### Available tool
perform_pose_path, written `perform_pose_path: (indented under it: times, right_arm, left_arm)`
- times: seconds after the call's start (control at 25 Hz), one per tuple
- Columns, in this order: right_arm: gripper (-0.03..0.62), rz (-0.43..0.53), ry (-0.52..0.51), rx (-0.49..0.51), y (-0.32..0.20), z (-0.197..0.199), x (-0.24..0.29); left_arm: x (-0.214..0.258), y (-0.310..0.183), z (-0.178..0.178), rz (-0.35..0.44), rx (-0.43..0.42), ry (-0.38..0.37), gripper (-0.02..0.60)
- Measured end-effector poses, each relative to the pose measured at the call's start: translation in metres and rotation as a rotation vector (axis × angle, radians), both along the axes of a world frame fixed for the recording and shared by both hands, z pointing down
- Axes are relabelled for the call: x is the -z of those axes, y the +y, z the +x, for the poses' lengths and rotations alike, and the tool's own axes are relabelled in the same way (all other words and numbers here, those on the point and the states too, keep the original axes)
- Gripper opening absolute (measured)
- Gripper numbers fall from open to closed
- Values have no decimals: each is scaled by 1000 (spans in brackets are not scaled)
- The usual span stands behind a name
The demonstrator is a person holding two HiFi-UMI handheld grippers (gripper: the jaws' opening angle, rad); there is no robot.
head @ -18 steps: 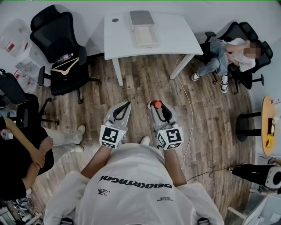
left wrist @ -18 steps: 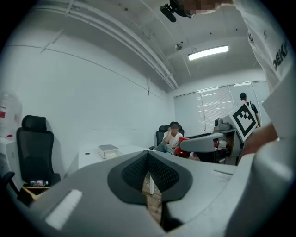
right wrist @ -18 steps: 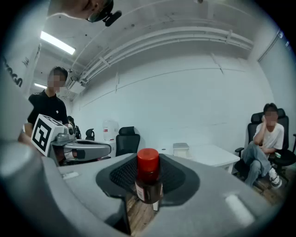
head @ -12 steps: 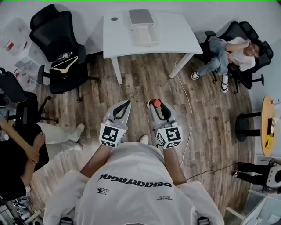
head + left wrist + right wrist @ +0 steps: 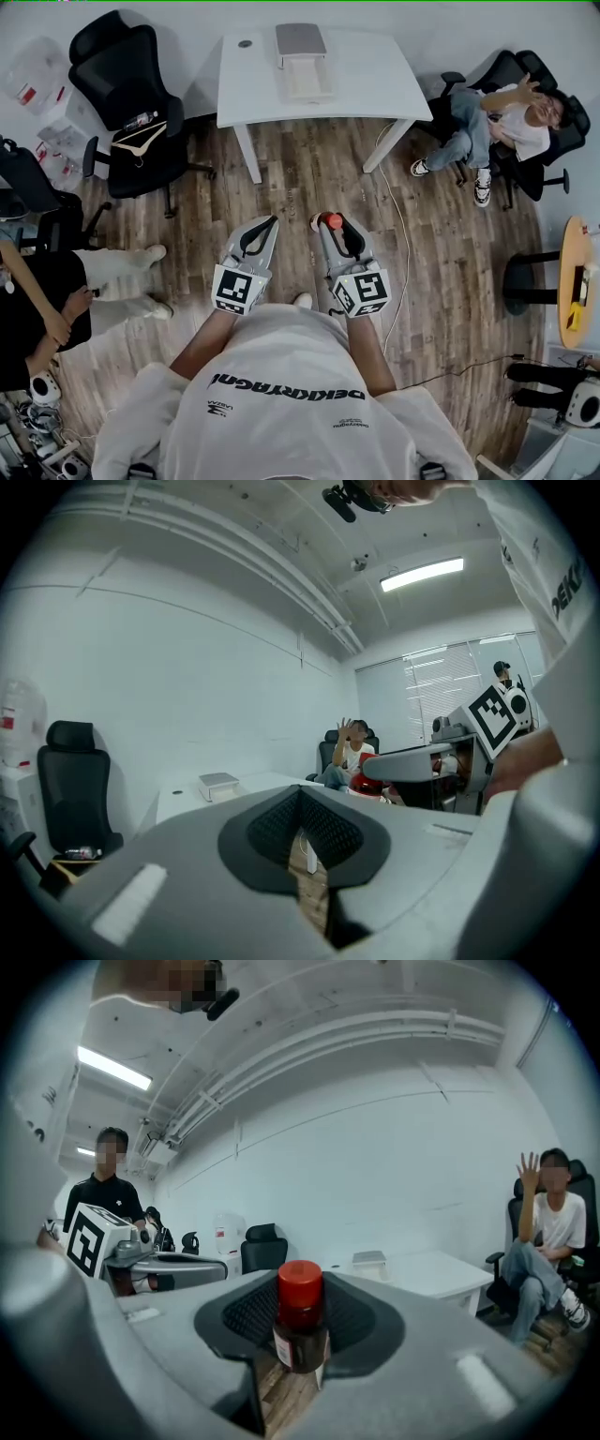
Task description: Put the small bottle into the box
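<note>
The head camera looks steeply down from above the person's shoulders onto the left gripper (image 5: 266, 225), the right gripper (image 5: 330, 225) and the floor (image 5: 309, 178) beneath their jaws. Each gripper camera sits close behind its own jaws, looking level along them. All three views share the white table (image 5: 375, 84) ahead of the jaws.

Wood-grain floor (image 5: 309, 178) — smooth matt table (image 5: 375, 84)

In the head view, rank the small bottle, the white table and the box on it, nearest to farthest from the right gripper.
1. small bottle: clamped upright between the jaws of the right gripper.
2. white table: ahead, across the wooden floor; its near edge comes first.
3. box: on the tabletop, set back from that near edge, toward the wall.
</note>
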State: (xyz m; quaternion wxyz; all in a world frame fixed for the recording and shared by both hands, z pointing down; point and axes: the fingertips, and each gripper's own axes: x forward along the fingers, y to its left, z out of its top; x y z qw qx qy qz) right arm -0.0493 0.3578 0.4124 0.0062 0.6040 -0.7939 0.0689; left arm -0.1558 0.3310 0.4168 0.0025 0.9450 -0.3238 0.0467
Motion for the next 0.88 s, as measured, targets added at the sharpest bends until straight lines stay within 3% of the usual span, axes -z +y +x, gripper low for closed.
perform_pose_path:
  times: [0.44,0.88]
  right_arm:
    - [133,14,18,47,16,49,0]
    - [133,22,24,64,11,60,2]
  left_arm:
    - [3,20,45,16,76,-14,8]
    - [-2,22,62,8,73,-25,8]
